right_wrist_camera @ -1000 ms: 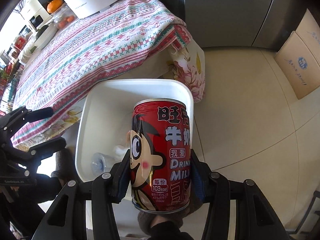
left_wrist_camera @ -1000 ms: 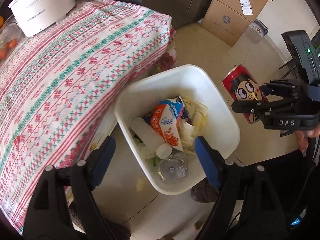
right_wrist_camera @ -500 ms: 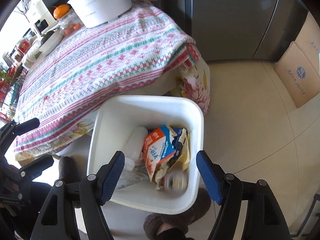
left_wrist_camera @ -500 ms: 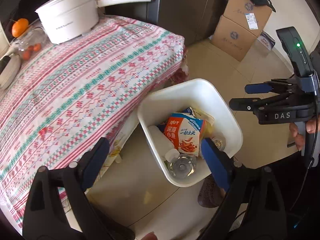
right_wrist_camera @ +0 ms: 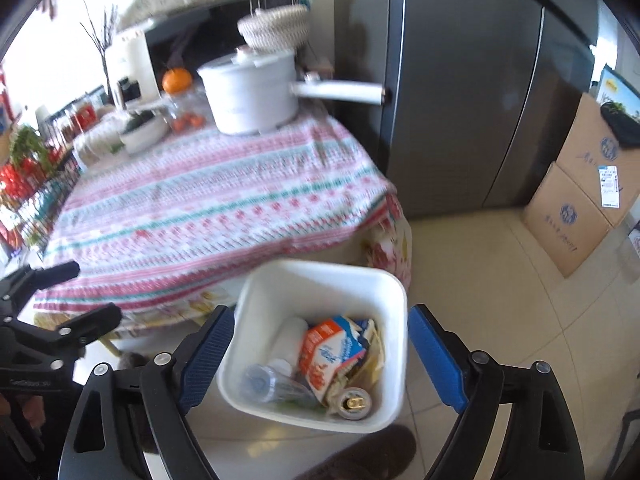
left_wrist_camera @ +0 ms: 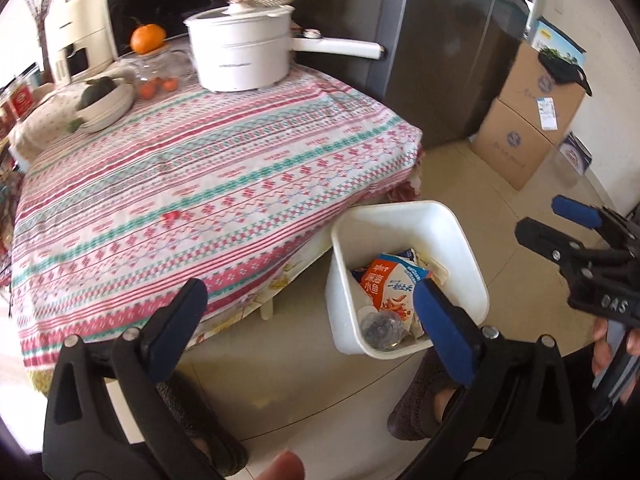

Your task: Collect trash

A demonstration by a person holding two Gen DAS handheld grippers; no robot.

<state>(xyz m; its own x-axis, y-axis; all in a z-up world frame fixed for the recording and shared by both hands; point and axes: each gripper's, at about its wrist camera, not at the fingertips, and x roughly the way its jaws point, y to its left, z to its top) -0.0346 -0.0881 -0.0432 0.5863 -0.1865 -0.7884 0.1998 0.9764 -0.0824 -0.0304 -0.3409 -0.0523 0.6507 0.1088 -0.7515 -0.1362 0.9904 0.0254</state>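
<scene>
A white trash bin (left_wrist_camera: 400, 216) stands on the floor beside the table. In it lie an orange and blue snack bag (left_wrist_camera: 390, 284), a clear bottle (left_wrist_camera: 380, 328) and, in the right wrist view, a can (right_wrist_camera: 354, 400) lying with its gold top showing. My left gripper (left_wrist_camera: 310, 292) hangs above the floor left of the bin, its jaws opening with nothing between them. My right gripper (right_wrist_camera: 320, 316) hovers above the bin (right_wrist_camera: 320, 272), its jaws opening and empty as well. Each gripper shows in the other's view, the right gripper (left_wrist_camera: 540, 214) and the left gripper (right_wrist_camera: 94, 292).
The table under a striped cloth (left_wrist_camera: 200, 184) carries a white pot (left_wrist_camera: 240, 52), a bowl (left_wrist_camera: 104, 104) and an orange (left_wrist_camera: 148, 38). A dark fridge (left_wrist_camera: 440, 40) and stacked cardboard boxes (left_wrist_camera: 524, 136) stand behind. A person's slippered feet (left_wrist_camera: 420, 400) are near the bin.
My right gripper let go of the red can, which dropped into the bin. Both grippers rose and drew back from the bin, and their jaws spread wider.
</scene>
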